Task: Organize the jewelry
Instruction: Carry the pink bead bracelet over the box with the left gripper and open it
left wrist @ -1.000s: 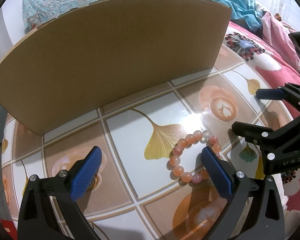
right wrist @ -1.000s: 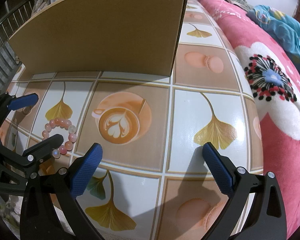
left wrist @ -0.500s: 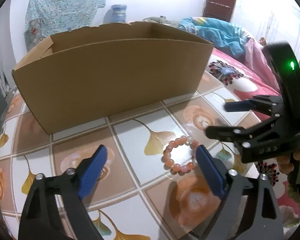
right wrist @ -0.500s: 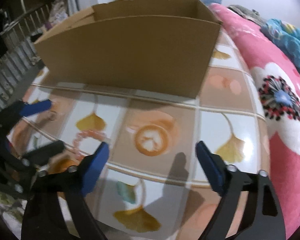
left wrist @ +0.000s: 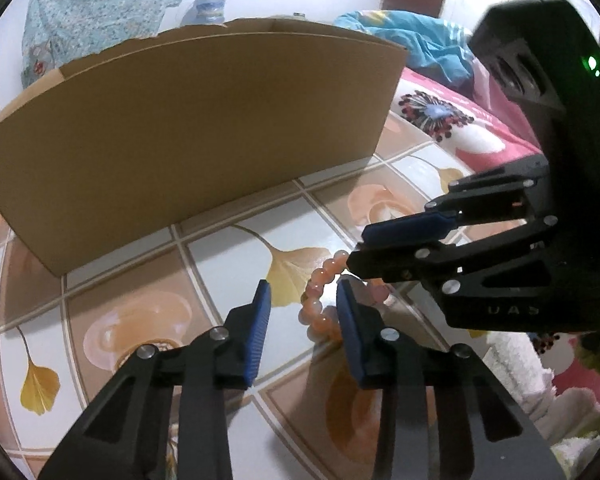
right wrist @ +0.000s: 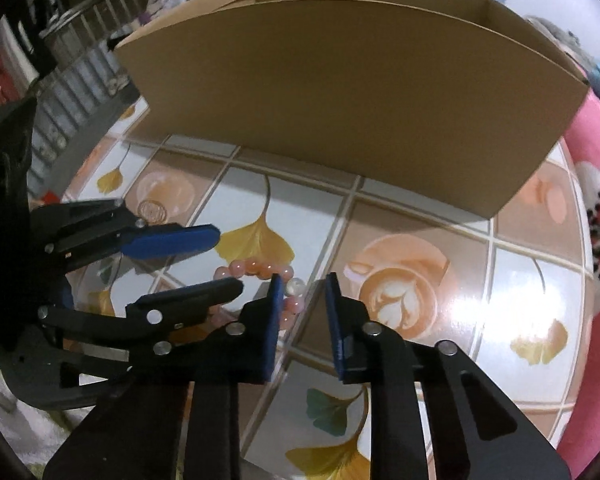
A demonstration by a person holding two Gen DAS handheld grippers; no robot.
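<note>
A bracelet of round peach-pink beads lies flat on the tabletop, which is covered in a pattern of squares with yellow ginkgo leaves and coffee cups. The loop is slightly oval; in the left wrist view its long axis runs from near-left to far-right, with much of the right part hidden behind the fingers. One pale, almost clear bead sits among the pink ones in the right wrist view, at the bracelet's right end.

The left gripper is low over the tabletop, its fingers parted with a moderate gap and nothing between the pads. Its right finger stands inside or over the loop, the left finger outside it to the left, so the near-left arc of beads shows in the gap.

The right gripper comes in from the right and crosses in front of the left one. Its fingers are also parted, narrowly, not clamped on anything; the pale bead shows in the gap just beside its left finger. Whether any finger touches the beads cannot be told.

A long cardboard box, open at the top, stands on the far side of the tabletop, apart from the bracelet. A pink flowered blanket lies to the right.
</note>
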